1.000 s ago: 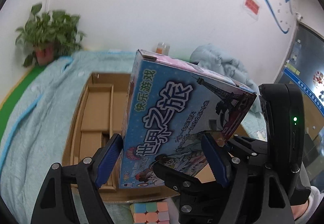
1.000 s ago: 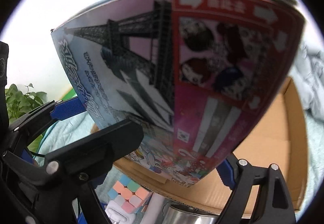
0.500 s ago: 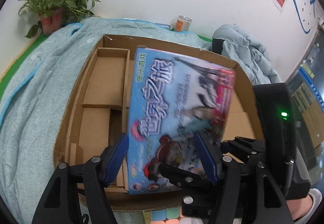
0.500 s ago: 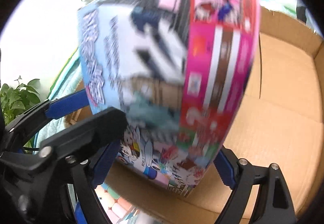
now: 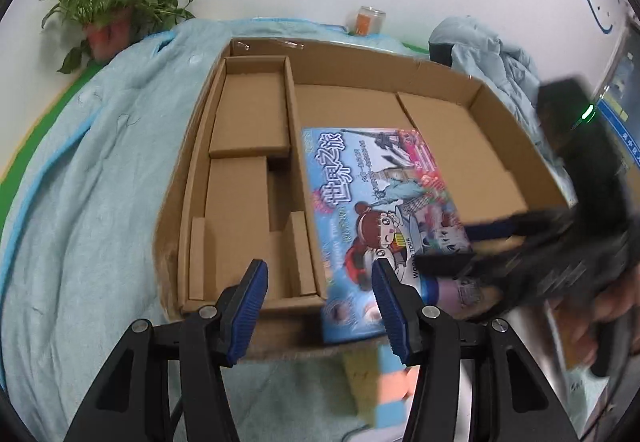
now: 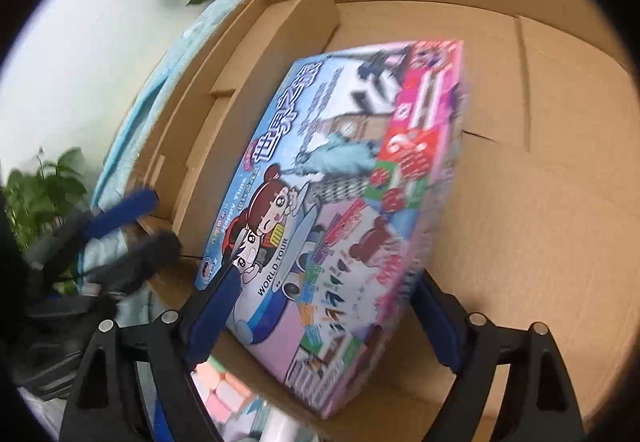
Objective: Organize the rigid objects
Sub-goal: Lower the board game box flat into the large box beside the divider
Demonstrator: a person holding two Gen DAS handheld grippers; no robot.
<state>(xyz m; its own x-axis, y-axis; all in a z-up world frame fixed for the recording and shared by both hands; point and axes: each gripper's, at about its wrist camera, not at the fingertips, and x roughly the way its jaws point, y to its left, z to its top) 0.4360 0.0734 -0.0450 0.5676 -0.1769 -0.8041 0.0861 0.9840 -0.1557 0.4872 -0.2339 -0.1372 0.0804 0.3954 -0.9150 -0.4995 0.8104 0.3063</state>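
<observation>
Lowered since a second ago, when it stood upright above the carton, the board game box (image 5: 376, 210) now lies tilted in the large right-hand compartment of the cardboard box (image 5: 516, 114), its near end over the front wall. The right gripper (image 6: 320, 306) has its blue pads (image 6: 212, 306) clamped on the game box's near end. The left gripper (image 5: 318, 306) has just been closing, yet its fingers stand apart with nothing between them, just left of the game box. A pastel puzzle cube (image 6: 224, 390) sits on the blue blanket (image 5: 88, 202) in front of the carton.
</observation>
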